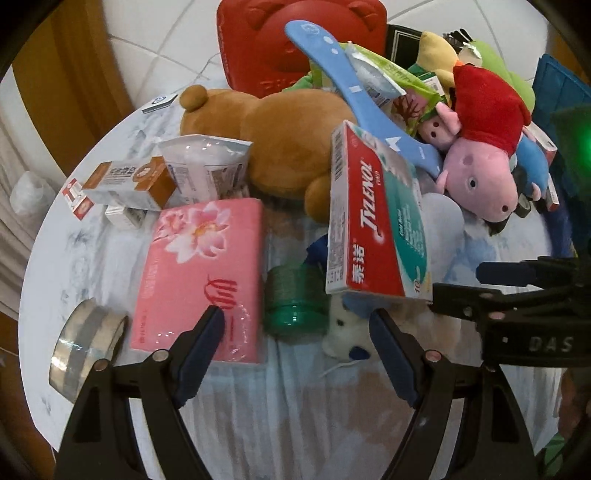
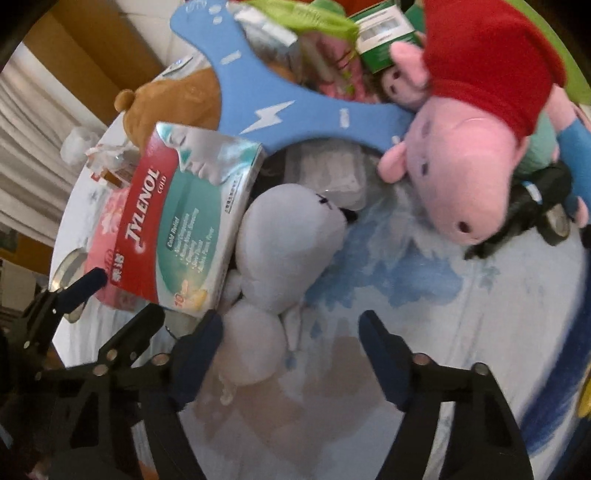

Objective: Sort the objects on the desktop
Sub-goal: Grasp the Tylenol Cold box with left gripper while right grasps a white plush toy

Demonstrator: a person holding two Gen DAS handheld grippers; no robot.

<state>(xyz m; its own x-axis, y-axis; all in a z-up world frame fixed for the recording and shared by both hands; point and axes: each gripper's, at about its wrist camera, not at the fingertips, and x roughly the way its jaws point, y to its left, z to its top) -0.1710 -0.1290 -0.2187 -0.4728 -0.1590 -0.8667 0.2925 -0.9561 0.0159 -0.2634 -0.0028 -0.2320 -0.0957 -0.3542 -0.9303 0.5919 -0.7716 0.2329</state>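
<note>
A round table [image 1: 92, 258] holds a heap of things. A red and green Tylenol box [image 1: 376, 218] leans tilted on a white plush toy [image 2: 291, 243]; the box also shows in the right wrist view [image 2: 181, 225]. My left gripper [image 1: 297, 323] is open and empty, between a pink tissue pack [image 1: 203, 273] and the white plush, with a green bottle cap [image 1: 295, 302] just ahead of it. My right gripper [image 2: 290, 328] is open and empty, low over the cloth beside the white plush. A pink pig plush with a red dress [image 2: 465, 162] lies to the right.
A brown teddy bear [image 1: 280, 136], a blue foam boomerang [image 1: 354, 92], a red bear-faced case [image 1: 291, 33], small medicine boxes [image 1: 129, 181], a white pouch [image 1: 207, 166] and a tape roll [image 1: 85, 347] crowd the table. The table edge runs along the left.
</note>
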